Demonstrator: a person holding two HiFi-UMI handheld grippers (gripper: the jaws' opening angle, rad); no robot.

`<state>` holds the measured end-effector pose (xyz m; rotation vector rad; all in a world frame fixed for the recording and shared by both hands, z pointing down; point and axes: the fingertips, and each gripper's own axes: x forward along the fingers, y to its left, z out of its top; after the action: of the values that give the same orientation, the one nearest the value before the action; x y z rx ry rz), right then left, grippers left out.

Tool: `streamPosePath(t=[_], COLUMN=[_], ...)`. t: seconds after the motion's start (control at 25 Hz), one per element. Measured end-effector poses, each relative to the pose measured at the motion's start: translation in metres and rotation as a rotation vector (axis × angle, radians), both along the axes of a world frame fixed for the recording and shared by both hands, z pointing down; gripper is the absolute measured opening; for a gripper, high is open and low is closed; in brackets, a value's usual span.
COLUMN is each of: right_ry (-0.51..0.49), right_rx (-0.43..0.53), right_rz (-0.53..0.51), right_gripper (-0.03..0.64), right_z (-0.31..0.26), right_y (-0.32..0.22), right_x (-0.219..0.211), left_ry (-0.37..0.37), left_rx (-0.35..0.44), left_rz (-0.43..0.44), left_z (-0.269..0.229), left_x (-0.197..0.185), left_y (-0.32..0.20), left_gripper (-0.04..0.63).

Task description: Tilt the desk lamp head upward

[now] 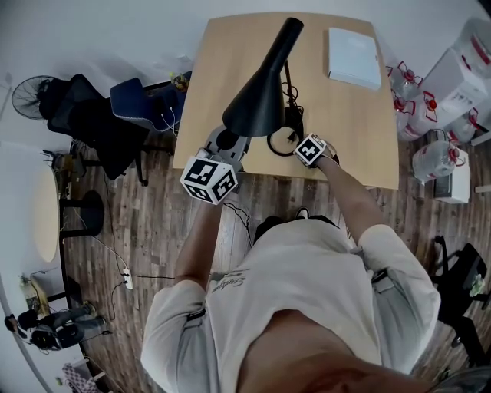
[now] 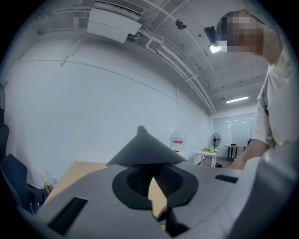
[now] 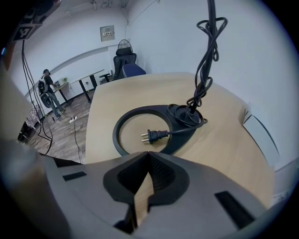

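Over a wood desk [image 1: 230, 69] in the upper middle of the head view, working at a black lamp. Finding its cone shade [image 1: 257, 107] at frame centre, narrow tip toward the top edge, wide mouth facing down near the front desk edge.

Holding the left gripper [image 2: 149, 164] just under the shade rim, jaws pressed together with nothing between them. Not being able to tell from the left gripper view whether touching the rim or stopping just short of it.

Holding the right gripper [image 3: 148, 154] low on the desk, to the right of the shade in the head view, jaws likewise closed and empty. Pointing it at the ring base [image 3: 117, 130], with the plug [image 3: 152, 136] lying inside the ring and the cord [image 3: 205, 65] twisting up the stem [image 3: 210, 7].

Expecting a light, rigid shade with a smooth and probably slippery skin, turning on a joint that is likely offering some stiffness. Judging the open ring base to be light as well, so risking a tip or slide when levering the head without bracing.

Favouring a push from beneath the rim with the left, or opening up and pinching the rim for surer control, since closed jaws may be skating off the cone. Favouring pressing the base down with the right. Minding the loose cord and plug while lifting.
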<state>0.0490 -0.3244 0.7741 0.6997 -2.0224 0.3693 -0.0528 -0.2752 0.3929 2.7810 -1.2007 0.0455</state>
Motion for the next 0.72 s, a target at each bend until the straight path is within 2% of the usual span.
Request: streamPosePath(t=[0.4,0.72], right_ry=[-0.014,-0.028], right_rx=[-0.009,-0.009], right_rz=[0.019,0.025], right_gripper=[-0.005,-0.005], right_z=[0.000,0.002], right_y=[-0.001,-0.001], right_x=[0.003,0.004], left_ry=[0.017,0.031], left_rx=[-0.012,0.022], left_rz=[-0.001,0.015], left_z=[-0.044,-0.076], left_x=[0.002,0.006], left_y=[0.002,0.000], left_gripper=[0.012,0.014])
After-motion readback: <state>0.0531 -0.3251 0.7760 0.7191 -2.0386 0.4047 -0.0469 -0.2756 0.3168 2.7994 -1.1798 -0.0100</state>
